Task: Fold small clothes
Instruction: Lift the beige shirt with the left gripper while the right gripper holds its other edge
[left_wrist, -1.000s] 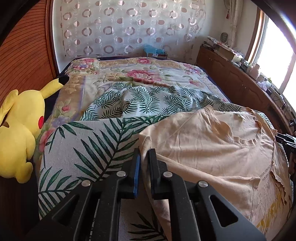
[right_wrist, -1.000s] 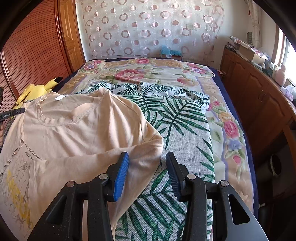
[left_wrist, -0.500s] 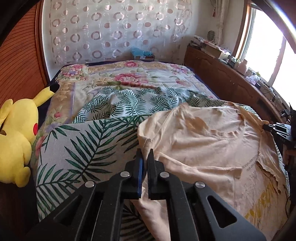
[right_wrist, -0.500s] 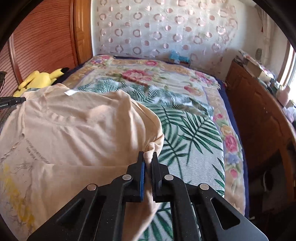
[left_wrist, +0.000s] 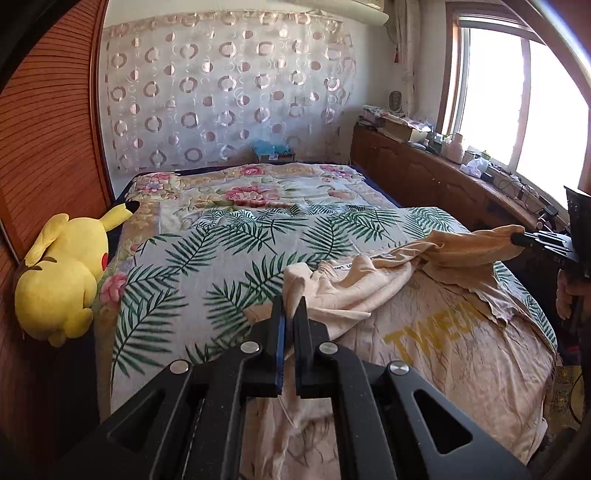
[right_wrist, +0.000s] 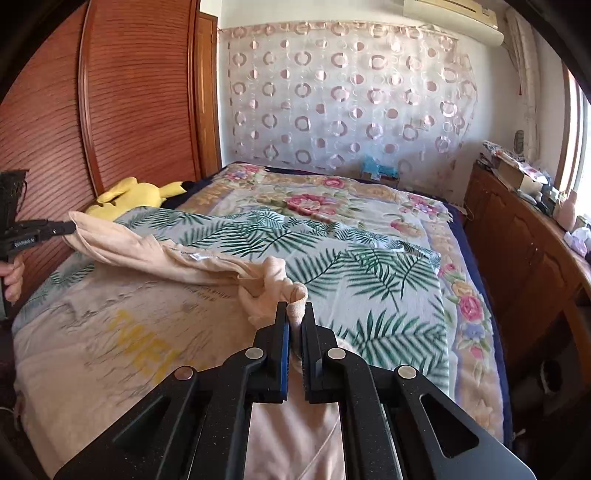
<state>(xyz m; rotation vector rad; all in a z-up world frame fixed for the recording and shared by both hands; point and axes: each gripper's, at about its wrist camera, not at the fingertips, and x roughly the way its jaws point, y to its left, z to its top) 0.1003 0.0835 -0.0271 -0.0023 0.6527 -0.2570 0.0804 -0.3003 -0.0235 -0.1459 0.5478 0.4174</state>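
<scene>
A beige T-shirt (left_wrist: 443, 343) with yellow lettering lies on the near end of the bed, its top part lifted off the cover. My left gripper (left_wrist: 290, 308) is shut on one shoulder of the T-shirt (right_wrist: 122, 332). My right gripper (right_wrist: 294, 314) is shut on the other shoulder, a bunch of cloth poking up between its pads. In the left wrist view the right gripper (left_wrist: 517, 238) shows at the far right holding its corner up. In the right wrist view the left gripper (right_wrist: 68, 229) shows at the far left. The shirt's top edge sags between them.
The bed carries a palm-leaf sheet (left_wrist: 236, 258) over a floral cover (right_wrist: 332, 199). A yellow plush toy (left_wrist: 59, 273) sits at the bed's left edge by the wooden wardrobe (right_wrist: 110, 110). A wooden cabinet (left_wrist: 424, 177) with clutter runs under the window on the right.
The right gripper closed on the shirt's shoulder. Both grippers then rose and pulled back toward the near end, lifting the shirt's top edge and folding it over the printed front.
</scene>
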